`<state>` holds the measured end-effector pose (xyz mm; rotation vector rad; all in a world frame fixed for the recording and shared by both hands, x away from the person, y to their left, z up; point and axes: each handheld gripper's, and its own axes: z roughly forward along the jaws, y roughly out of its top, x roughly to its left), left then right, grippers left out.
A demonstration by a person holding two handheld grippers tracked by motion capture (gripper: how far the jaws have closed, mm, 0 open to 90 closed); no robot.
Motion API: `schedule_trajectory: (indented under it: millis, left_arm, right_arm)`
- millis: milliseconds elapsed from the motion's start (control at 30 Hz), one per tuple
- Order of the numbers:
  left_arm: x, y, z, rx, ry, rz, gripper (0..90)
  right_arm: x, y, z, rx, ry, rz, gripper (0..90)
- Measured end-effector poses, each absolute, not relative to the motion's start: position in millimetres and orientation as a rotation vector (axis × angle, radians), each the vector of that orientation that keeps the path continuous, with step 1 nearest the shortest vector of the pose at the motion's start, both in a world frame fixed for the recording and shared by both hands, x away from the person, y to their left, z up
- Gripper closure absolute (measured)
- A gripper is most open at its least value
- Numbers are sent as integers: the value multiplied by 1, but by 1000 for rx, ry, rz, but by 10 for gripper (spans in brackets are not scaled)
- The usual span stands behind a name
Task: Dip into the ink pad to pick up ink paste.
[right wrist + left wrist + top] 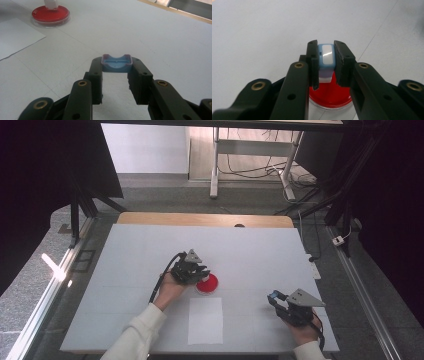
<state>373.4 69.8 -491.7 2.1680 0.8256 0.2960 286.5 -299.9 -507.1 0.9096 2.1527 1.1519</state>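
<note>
High view: left gripper [201, 271] clamped on a small stamp, hovering over the red ink pad [207, 283] mid-table; right gripper [273, 297] parked near the right front of the table, clamped on a small blue cap; white sheet of paper [205, 320] flat just in front of the pad, blank as far as visible; grey-white table [140, 250] otherwise bare, wooden edge [205, 219] along the far side; beyond: grey floor, desk legs [215, 165] with loose cables [255, 170], black frame posts and dark curtains left and right, power strip [314, 269] off the right edge.

Left gripper view: jaws pinching the stamp [326, 58] by its sides, pale blue body with white top panel; lower end pointing down at the red pad [332, 96]; contact with the ink not resolvable, looks touching or just above; plain grey tabletop [262, 30] behind, faint seam lines.

Right gripper view: jaws shut on the blue cap [116, 63], open side up, held level above the table; pad [50, 14] with the stamp's white lower part on top visible far left, apart from this gripper; corner of the paper [17, 35] at left; wooden edge at top right.

Status, judged: cap off the stamp, done; inking in hand now; left to do: press stamp on the paper, then likely recap; no mark on the sheet yet.
</note>
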Motion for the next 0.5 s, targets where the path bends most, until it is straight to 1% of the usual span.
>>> schedule_trajectory:
  millis: [500]
  left_arm:
    - [373, 67, -495, 2185, 823, 310, 754]
  right_arm:
    - [286, -300, -507, 914, 2148, 1147, 655]
